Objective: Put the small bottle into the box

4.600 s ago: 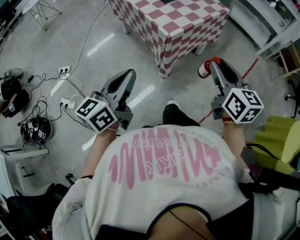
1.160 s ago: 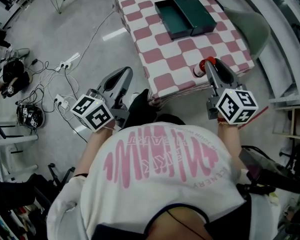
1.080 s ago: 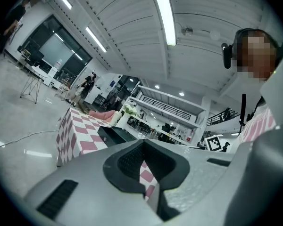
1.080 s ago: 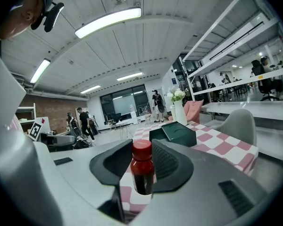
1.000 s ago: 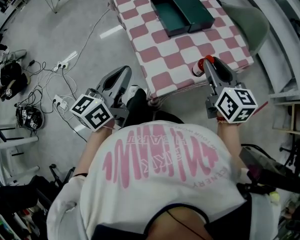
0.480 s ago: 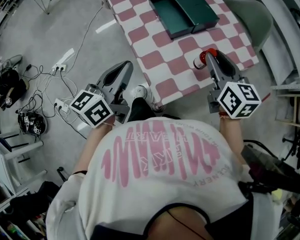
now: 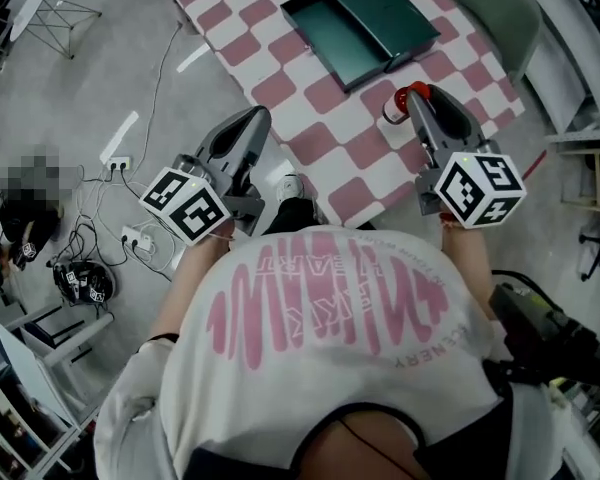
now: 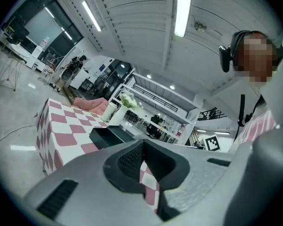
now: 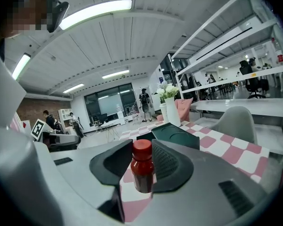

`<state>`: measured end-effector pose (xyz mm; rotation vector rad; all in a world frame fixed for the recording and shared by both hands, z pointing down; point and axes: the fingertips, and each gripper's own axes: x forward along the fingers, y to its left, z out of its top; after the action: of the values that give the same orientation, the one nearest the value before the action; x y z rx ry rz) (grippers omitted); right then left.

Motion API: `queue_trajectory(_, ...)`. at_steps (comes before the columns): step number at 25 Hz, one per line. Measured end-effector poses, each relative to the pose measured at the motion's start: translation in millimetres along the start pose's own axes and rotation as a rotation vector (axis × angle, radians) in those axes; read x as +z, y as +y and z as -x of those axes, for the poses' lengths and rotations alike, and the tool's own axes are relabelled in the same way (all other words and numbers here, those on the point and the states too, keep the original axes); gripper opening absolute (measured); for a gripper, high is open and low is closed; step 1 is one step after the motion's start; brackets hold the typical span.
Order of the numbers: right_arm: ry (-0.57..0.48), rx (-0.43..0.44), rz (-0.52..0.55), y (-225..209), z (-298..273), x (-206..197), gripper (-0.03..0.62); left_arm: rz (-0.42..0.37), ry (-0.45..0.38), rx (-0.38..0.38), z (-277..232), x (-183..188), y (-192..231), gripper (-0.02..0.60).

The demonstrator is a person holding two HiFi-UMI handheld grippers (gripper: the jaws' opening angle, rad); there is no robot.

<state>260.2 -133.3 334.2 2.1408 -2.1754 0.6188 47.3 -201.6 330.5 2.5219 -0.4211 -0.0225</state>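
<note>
- Head view: the right gripper holds the bottle over the checked table. The bottle is short of the open green box, not in it.
- Head view: the left gripper hangs off the table's near-left edge, over the floor.
- Left gripper view: the jaws meet at their tips with nothing between them, and only checked cloth shows through the gap behind. The box lies ahead on the table, with a white vase beyond it.
- Right gripper view: both pads are clamped on the bottle's dark body. It stands upright, red cap on top. The box sits ahead, well apart, with a vase of flowers behind it.
</note>
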Motion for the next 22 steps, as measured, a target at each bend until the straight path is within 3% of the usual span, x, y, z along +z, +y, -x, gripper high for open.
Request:
queue_trajectory(13,-0.025,-0.17,-0.055,-5,-44,12,0.126,0.032,0.154,-0.216,-66,20,44,0.006)
queue_trajectory(22,-0.018,-0.243,-0.086,-1,-80,8,0.126,0.068,0.227,-0.291,-85,22,81,0.006)
